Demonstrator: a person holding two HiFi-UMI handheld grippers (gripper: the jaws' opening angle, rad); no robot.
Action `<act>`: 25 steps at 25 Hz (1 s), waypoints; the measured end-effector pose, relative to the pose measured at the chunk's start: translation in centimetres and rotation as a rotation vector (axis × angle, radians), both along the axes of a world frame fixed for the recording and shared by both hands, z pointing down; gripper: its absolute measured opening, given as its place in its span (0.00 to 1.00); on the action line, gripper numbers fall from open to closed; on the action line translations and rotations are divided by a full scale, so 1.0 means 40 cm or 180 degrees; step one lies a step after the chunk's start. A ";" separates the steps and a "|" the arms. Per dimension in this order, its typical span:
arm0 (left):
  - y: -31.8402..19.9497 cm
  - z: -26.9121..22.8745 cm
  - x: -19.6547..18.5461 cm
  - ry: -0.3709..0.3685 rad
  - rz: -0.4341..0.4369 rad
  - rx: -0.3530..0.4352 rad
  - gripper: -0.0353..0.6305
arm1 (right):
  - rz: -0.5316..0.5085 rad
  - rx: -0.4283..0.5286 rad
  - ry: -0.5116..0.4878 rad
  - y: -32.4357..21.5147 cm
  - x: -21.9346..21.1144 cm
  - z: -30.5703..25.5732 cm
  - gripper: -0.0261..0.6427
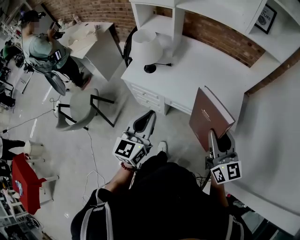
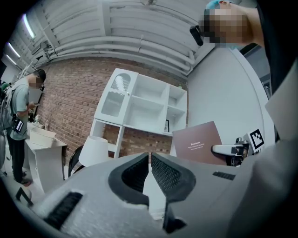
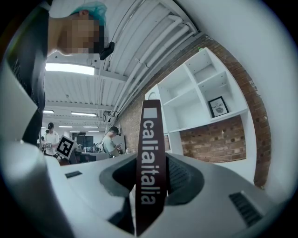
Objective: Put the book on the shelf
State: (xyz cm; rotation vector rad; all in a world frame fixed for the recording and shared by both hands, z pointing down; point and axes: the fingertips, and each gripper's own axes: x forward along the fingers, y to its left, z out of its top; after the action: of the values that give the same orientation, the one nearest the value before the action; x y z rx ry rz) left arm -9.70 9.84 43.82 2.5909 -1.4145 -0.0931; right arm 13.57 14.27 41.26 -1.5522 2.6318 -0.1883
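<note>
A maroon book (image 1: 211, 117) is clamped by its spine in the right gripper (image 1: 220, 139) above the desk's (image 1: 197, 70) front edge. The left gripper (image 1: 143, 123) is carried empty, jaws all but together. The shelf unit (image 1: 243, 18) is not yet reached, and placement there is judged outstanding.

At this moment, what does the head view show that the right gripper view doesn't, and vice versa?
Head view only: the white table lamp, the grey chair, and the front cover of the brown hardcover book. Right gripper view only: the white lettering down that book's spine. Both: the book clamped in the right gripper, the white shelf unit and its black-framed picture.
</note>
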 end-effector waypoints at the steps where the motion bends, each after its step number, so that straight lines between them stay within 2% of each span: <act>1: -0.022 0.002 -0.009 0.0015 0.0013 0.0005 0.10 | 0.0005 0.0007 0.0004 -0.022 -0.010 -0.002 0.26; 6: -0.137 -0.001 -0.054 0.0081 0.0063 0.0063 0.10 | 0.0037 0.0034 -0.0041 -0.125 -0.060 -0.001 0.26; 11: -0.144 0.028 -0.059 -0.0020 0.0149 0.0049 0.10 | 0.0082 0.0065 -0.0079 -0.127 -0.069 -0.002 0.26; 17: -0.176 0.044 -0.049 -0.0022 0.0187 0.0001 0.10 | 0.0087 0.0070 -0.0113 -0.163 -0.065 0.005 0.26; 25: -0.276 0.017 -0.043 -0.0061 0.0142 0.0037 0.10 | 0.0044 0.0119 -0.0157 -0.269 -0.062 -0.010 0.26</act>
State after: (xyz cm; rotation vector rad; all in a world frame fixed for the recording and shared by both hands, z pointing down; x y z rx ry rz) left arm -11.43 -1.19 44.50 2.6382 -1.3655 -0.0704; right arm 11.09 3.50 40.88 -1.5336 2.5715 -0.1730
